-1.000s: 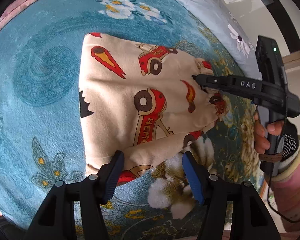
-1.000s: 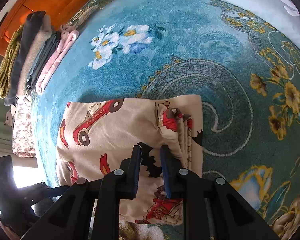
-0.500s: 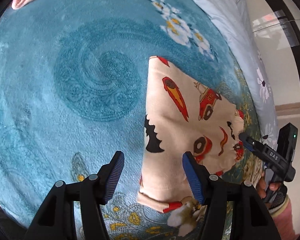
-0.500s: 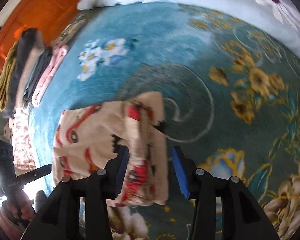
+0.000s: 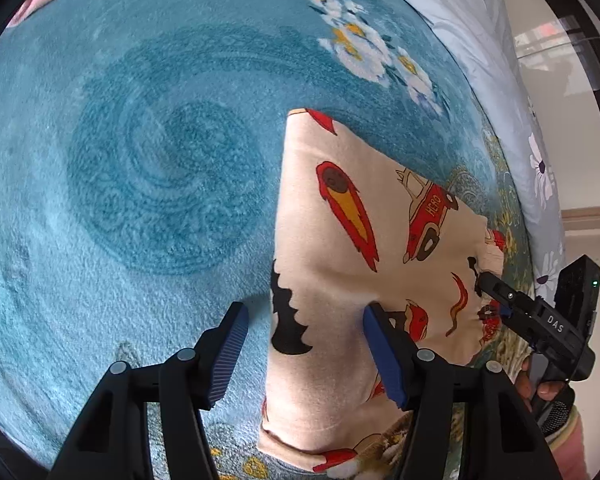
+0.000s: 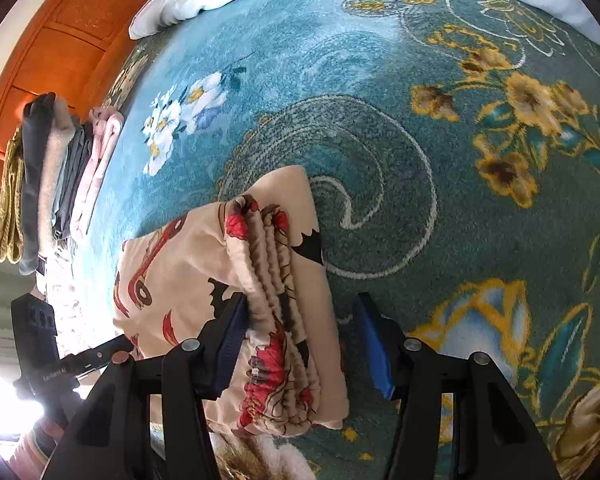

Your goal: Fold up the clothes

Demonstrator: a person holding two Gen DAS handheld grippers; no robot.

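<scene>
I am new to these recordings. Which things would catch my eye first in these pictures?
First, the cream garment with red cars, folded on the teal floral blanket, its gathered waistband lying between the open right gripper's fingers. The left gripper is open over its near edge. A stack of folded clothes sits by the orange wooden headboard.

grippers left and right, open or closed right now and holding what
Left gripper: open, holding nothing, straddling the edge of the cartoon-print garment.
Right gripper: open, the garment's gathered waistband between its fingers, not clamped.
</scene>
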